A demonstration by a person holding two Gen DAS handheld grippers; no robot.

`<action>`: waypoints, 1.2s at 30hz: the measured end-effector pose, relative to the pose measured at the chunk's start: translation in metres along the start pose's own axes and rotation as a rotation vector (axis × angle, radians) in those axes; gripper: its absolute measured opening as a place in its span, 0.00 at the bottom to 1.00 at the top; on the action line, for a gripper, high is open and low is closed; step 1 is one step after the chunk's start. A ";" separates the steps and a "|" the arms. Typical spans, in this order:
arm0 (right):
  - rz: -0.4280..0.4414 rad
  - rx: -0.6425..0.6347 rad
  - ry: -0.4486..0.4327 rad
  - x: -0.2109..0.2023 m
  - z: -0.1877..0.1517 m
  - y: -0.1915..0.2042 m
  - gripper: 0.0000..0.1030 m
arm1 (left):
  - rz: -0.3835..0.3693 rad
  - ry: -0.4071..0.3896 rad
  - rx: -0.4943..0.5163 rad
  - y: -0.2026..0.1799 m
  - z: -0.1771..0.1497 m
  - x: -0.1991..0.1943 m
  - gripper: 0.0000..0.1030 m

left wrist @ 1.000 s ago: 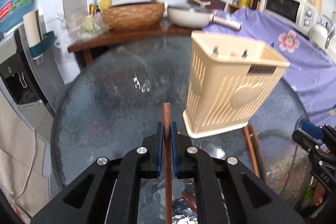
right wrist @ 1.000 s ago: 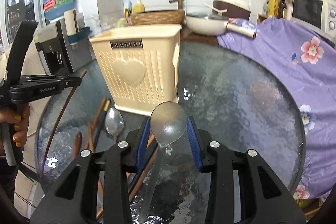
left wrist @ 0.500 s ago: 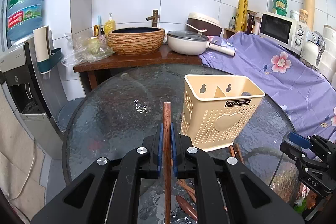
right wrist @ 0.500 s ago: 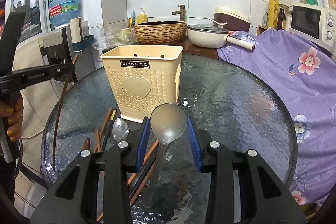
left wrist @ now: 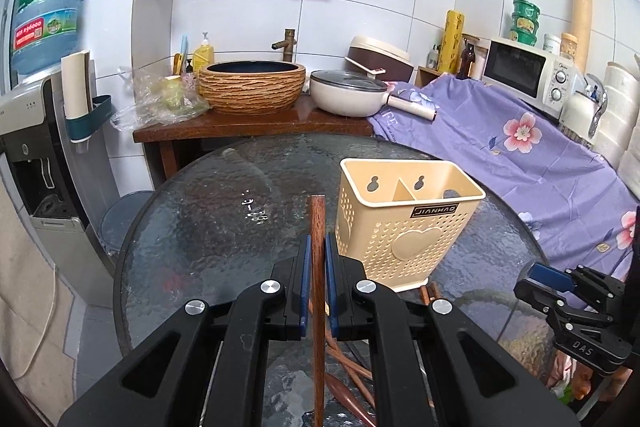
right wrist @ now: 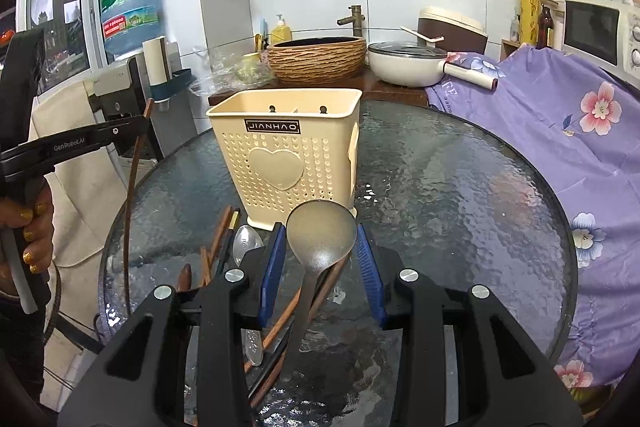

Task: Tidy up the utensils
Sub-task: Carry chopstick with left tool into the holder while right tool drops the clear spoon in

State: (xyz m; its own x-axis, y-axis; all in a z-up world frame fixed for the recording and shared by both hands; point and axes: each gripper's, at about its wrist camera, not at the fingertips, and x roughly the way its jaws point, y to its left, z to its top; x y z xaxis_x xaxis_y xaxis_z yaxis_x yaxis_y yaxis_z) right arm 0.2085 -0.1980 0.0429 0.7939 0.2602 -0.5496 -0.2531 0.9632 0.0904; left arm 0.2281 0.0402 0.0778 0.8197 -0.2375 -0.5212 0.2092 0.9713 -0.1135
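Note:
My left gripper [left wrist: 316,247] is shut on a brown wooden chopstick [left wrist: 318,287] that stands upright, its top left of the cream utensil basket [left wrist: 404,223]. The basket stands on the round glass table [left wrist: 200,227] and has dividers inside. My right gripper [right wrist: 322,243] is shut on a grey metal spoon [right wrist: 320,233], bowl up, just in front of the basket [right wrist: 288,155]. Several chopsticks [right wrist: 218,239] and a small spoon [right wrist: 246,241] lie on the glass below. The left gripper and its chopstick [right wrist: 134,163] show at the left of the right wrist view.
A wooden counter [left wrist: 256,123] behind the table carries a woven basin [left wrist: 252,87] and a white pan [left wrist: 348,99]. A purple flowered cloth [left wrist: 520,163] covers the right side, with a microwave [left wrist: 528,75] on it. A water dispenser [left wrist: 40,147] stands at the left.
Both grippers have risen and drawn back from the basket, so it looks smaller and lower in both views. Each keeps hold of its utensil.

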 end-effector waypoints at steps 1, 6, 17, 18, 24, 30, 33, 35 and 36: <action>0.001 -0.001 0.000 0.000 0.000 0.000 0.36 | -0.003 -0.001 -0.002 0.001 0.001 -0.001 0.07; 0.017 -0.007 -0.008 -0.004 0.003 0.003 0.36 | -0.018 -0.005 -0.007 0.000 0.003 -0.004 0.06; 0.047 -0.015 -0.021 -0.014 0.015 0.003 0.36 | -0.042 -0.054 0.001 0.001 0.014 -0.023 0.06; 0.055 -0.019 -0.023 -0.015 0.017 0.004 0.36 | -0.045 -0.059 0.002 0.001 0.016 -0.025 0.06; 0.084 -0.029 -0.052 -0.027 0.039 0.007 0.36 | -0.078 -0.116 -0.003 0.001 0.042 -0.044 0.06; 0.067 -0.074 -0.129 -0.035 0.082 0.017 0.36 | -0.101 -0.247 -0.020 -0.015 0.082 -0.066 0.06; 0.056 -0.082 -0.165 -0.037 0.108 0.020 0.36 | -0.096 -0.311 -0.031 -0.022 0.100 -0.072 0.06; 0.042 -0.080 -0.192 -0.037 0.123 0.019 0.36 | -0.092 -0.357 -0.045 -0.026 0.115 -0.073 0.06; 0.029 -0.081 -0.214 -0.038 0.133 0.019 0.36 | -0.091 -0.375 -0.059 -0.026 0.122 -0.073 0.06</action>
State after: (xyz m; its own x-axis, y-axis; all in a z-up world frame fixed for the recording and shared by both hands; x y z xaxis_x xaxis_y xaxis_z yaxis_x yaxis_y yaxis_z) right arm 0.2471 -0.1801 0.1764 0.8828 0.3041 -0.3580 -0.3142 0.9489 0.0313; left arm 0.2282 0.0303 0.2223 0.9395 -0.3011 -0.1631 0.2676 0.9427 -0.1992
